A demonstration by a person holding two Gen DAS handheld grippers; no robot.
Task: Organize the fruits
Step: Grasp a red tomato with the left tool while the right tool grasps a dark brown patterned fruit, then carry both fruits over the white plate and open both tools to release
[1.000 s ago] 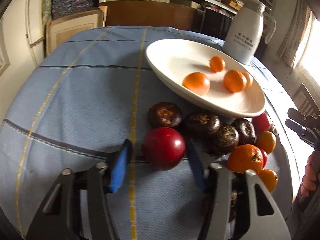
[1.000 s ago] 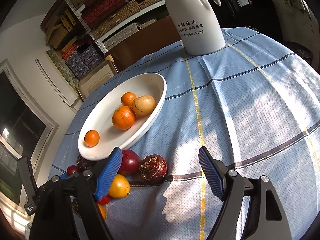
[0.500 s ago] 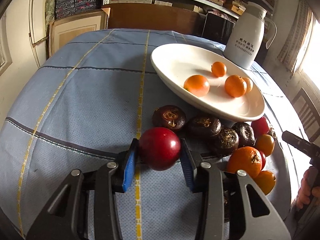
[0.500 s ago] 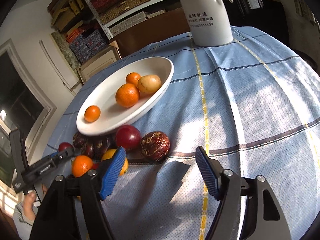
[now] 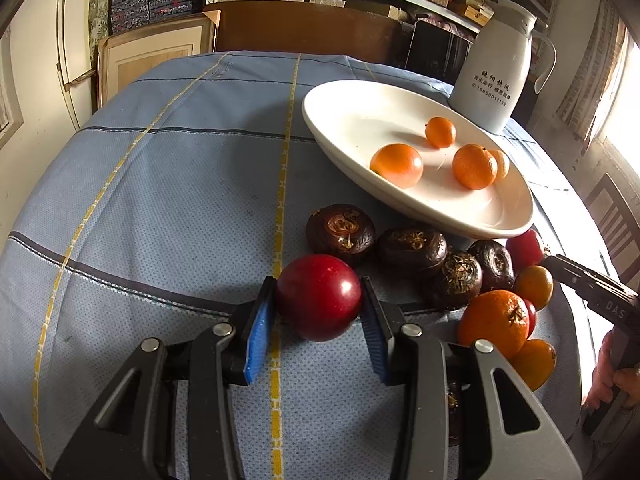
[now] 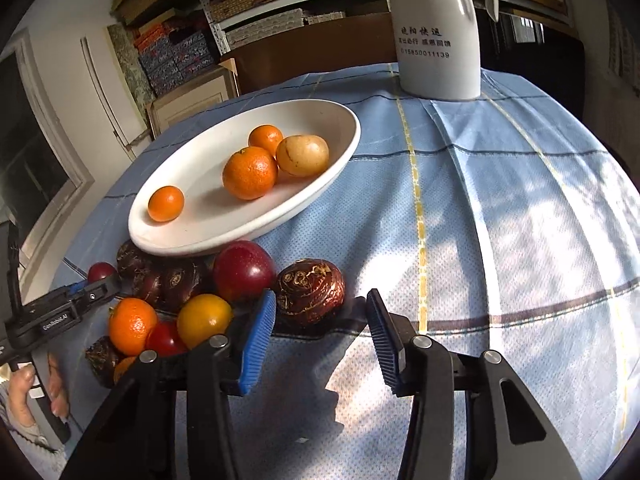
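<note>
Closing since a second ago, my left gripper (image 5: 318,322) now clamps the red fruit (image 5: 319,297) between its blue pads on the tablecloth (image 5: 168,184). My right gripper (image 6: 320,336) has drawn nearer, fingers spread apart just before a dark brown fruit (image 6: 310,293). Behind both, the white dish (image 6: 208,236) holds three oranges and one pale yellow fruit (image 6: 303,155), beside the white jug (image 6: 436,32).

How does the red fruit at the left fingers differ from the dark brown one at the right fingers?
The red fruit is smooth, glossy and round; the dark brown fruit is rough, ridged and flattened. Left fingers press the red fruit on both sides; right fingers stand apart from the brown one. Both are over the blue tablecloth.
</note>
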